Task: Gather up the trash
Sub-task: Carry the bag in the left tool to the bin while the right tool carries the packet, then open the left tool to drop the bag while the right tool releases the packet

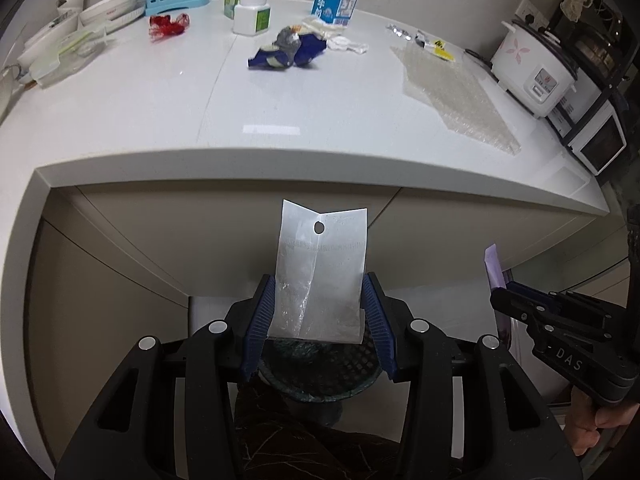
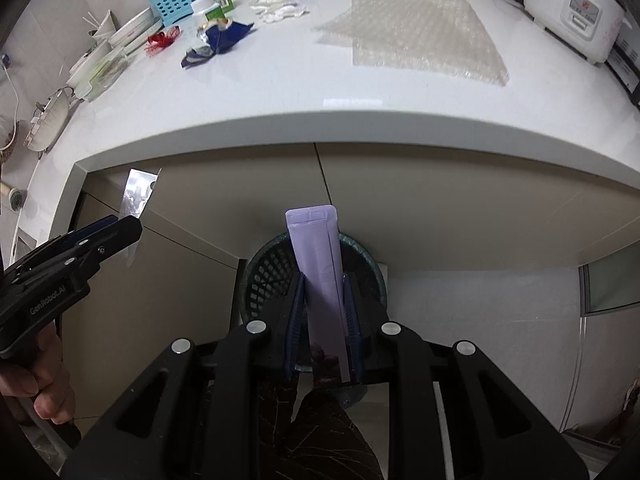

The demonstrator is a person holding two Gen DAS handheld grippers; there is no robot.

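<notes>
Left gripper clamped on a clear plastic bag, right gripper on a purple sachet, both held over the mesh bin, ready for dropping.

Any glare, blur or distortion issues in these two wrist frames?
Left wrist: strong fisheye bend in the counter edge, a glare patch on top, dark corners; clear bag in the left gripper is sharp. Right wrist: same bending and glare; purple sachet sharp, bin beneath it dim.

Two close wrist views, steeply downward, sharing bin and counter.
</notes>
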